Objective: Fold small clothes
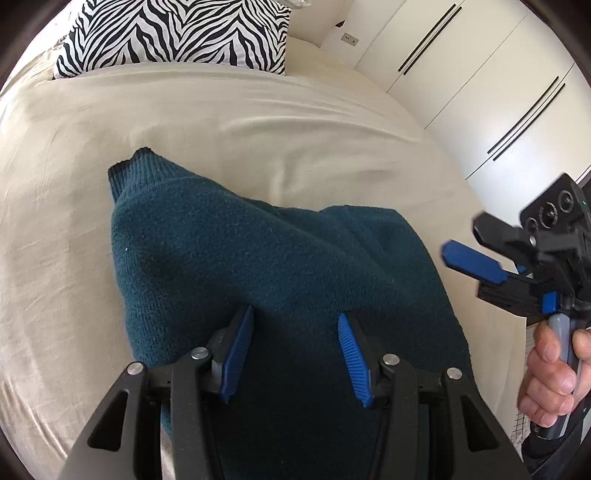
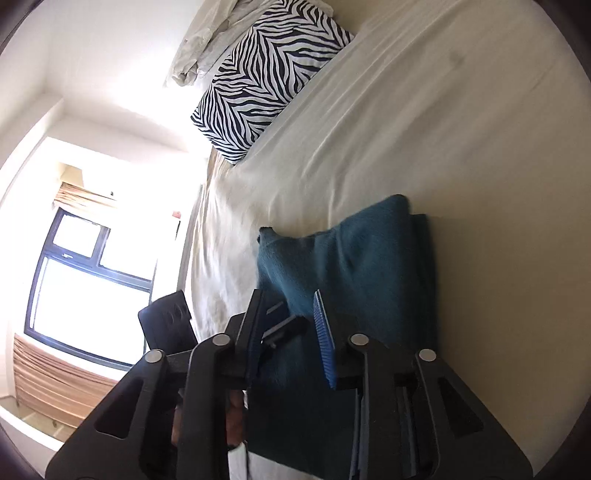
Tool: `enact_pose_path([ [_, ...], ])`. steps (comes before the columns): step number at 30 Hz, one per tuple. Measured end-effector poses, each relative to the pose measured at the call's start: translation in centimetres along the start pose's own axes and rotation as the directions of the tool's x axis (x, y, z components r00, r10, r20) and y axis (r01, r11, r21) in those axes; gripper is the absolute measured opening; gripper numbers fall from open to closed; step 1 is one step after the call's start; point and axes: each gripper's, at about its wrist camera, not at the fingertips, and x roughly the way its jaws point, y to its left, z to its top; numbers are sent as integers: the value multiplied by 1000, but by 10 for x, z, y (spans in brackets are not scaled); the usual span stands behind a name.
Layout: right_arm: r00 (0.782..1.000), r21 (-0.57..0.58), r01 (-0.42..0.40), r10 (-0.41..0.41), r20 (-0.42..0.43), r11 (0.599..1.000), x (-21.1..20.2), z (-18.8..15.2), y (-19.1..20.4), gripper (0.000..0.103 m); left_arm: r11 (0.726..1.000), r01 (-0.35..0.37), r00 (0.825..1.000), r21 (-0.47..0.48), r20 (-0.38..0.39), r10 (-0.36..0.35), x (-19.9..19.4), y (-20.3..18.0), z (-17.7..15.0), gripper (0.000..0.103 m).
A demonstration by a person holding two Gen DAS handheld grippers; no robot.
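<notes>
A dark teal knit sweater (image 1: 258, 258) lies partly folded on the cream bed sheet (image 1: 221, 110), a ribbed cuff sticking out at its far left corner. My left gripper (image 1: 295, 311) hovers over the sweater's near part, jaws open, blue pads apart and nothing pinched between them. To the right, off the sweater's edge, a hand holds my right gripper (image 1: 461, 240). In the right wrist view the right gripper (image 2: 287, 293) is open and empty, with the sweater (image 2: 354, 258) lying beyond it and the left gripper's body (image 2: 166, 321) at its left.
A zebra-print pillow (image 1: 177, 33) (image 2: 269, 81) sits at the head of the bed, with crumpled pale cloth (image 2: 207, 37) behind it. White wardrobe doors (image 1: 480, 74) stand along one side of the bed; a bright window (image 2: 85, 277) is on the other.
</notes>
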Motion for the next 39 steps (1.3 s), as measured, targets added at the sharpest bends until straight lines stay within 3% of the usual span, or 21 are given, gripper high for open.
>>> enact_pose_path([
  [1, 1000, 10, 1, -1, -16, 1000, 17, 2, 1, 47, 1000, 6, 1000, -4, -2, -6, 1, 2, 1, 50],
  [2, 999, 19, 31, -31, -26, 999, 31, 3, 0, 49, 1000, 7, 1000, -4, -5, -7, 1, 2, 1, 50],
  [5, 989, 3, 134, -133, -58, 991, 63, 1, -8, 47, 1000, 0, 1000, -1, -16, 0, 4, 1, 3, 50],
  [6, 990, 12, 133, -132, -48, 991, 66, 1, -14, 45, 1000, 0, 1000, -2, -22, 0, 6, 1, 5, 50],
  [9, 995, 40, 102, -101, -28, 994, 58, 2, -28, 31, 1000, 10, 999, -10, -35, -11, 7, 3, 7, 49],
  [13, 993, 60, 118, -117, -31, 991, 54, 1, -48, 0, 1000, 12, 999, -26, -48, -14, 9, 4, 9, 49],
  [16, 987, 56, 158, -158, -10, 986, 49, 1, -39, 0, 999, 19, 999, -42, -49, -21, 5, 4, 10, 49],
  [17, 986, 44, 164, -164, 3, 985, 43, -3, -30, 6, 998, 21, 999, -53, -42, -23, -1, 5, 10, 46],
  [21, 994, -22, 105, -105, 32, 994, 10, -30, -2, 7, 999, 39, 999, -35, -3, -40, -33, -6, -9, 43],
  [25, 986, -10, 166, -166, -25, 986, 8, -53, -26, 11, 1000, 2, 1000, 21, -19, -2, -26, -17, -31, 42],
  [28, 993, 16, 116, -116, -6, 993, 3, -58, -41, 6, 1000, 18, 1000, -2, -22, -18, -19, -10, -31, 41],
  [30, 990, 22, 138, -138, -8, 990, -5, -61, -34, 8, 999, 23, 999, -24, -25, -24, -25, -8, -29, 37],
  [32, 988, -24, 153, -153, 1, 988, -15, -69, -17, 15, 1000, 7, 1000, -21, -9, -8, -37, -10, -31, 37],
  [34, 995, -51, 103, -103, 7, 993, -28, -83, -5, 22, 1000, 25, 1000, -7, 3, -25, -51, -18, -41, 38],
  [36, 995, -50, 104, -103, 9, 993, -37, -100, -5, 33, 999, 43, 999, 9, 14, -43, -60, -23, -56, 39],
  [37, 994, -48, 110, -109, 13, 993, -41, -108, -8, 45, 999, 44, 999, 6, 13, -44, -60, -25, -65, 39],
  [39, 993, -53, 113, -113, 20, 992, -46, -122, -21, 48, 999, 51, 999, -2, -6, -51, -53, -23, -79, 39],
])
